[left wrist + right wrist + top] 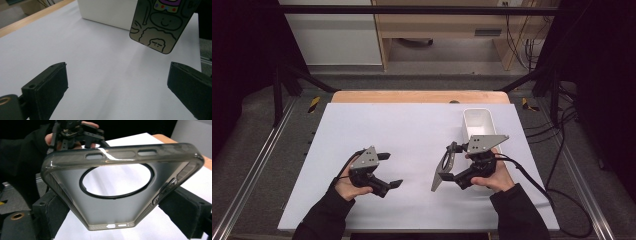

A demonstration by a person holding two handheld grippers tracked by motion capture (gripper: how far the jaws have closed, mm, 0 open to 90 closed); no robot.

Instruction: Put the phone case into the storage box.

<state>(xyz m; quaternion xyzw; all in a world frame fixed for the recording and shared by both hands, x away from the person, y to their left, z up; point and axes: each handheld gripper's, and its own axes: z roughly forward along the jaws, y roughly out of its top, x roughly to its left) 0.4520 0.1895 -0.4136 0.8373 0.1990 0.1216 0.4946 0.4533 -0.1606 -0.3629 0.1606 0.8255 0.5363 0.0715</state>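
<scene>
High view: right gripper [451, 169] clamps the phone case [443, 167], bin [478, 123] at its one o'clock. Left gripper [389, 170] hangs open; keep the case level and squeeze gently.

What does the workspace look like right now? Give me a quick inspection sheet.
Surface: white sheet over a wooden table, bare in the middle.
Job's things: grey translucent phone case with a round cut-out, clamped by its side edges and held off the sheet; white bin at the far right, inside not visible.
Clutter: nothing seen.
Grippers: right gripper shut on the phone case; left gripper open, jaws wide apart, holding nothing.
Cables: black cable trails from the right gripper off the table's right edge; more cables on the floor at right.
Surroundings: metal frame rails, grey floor, wooden furniture beyond.
</scene>
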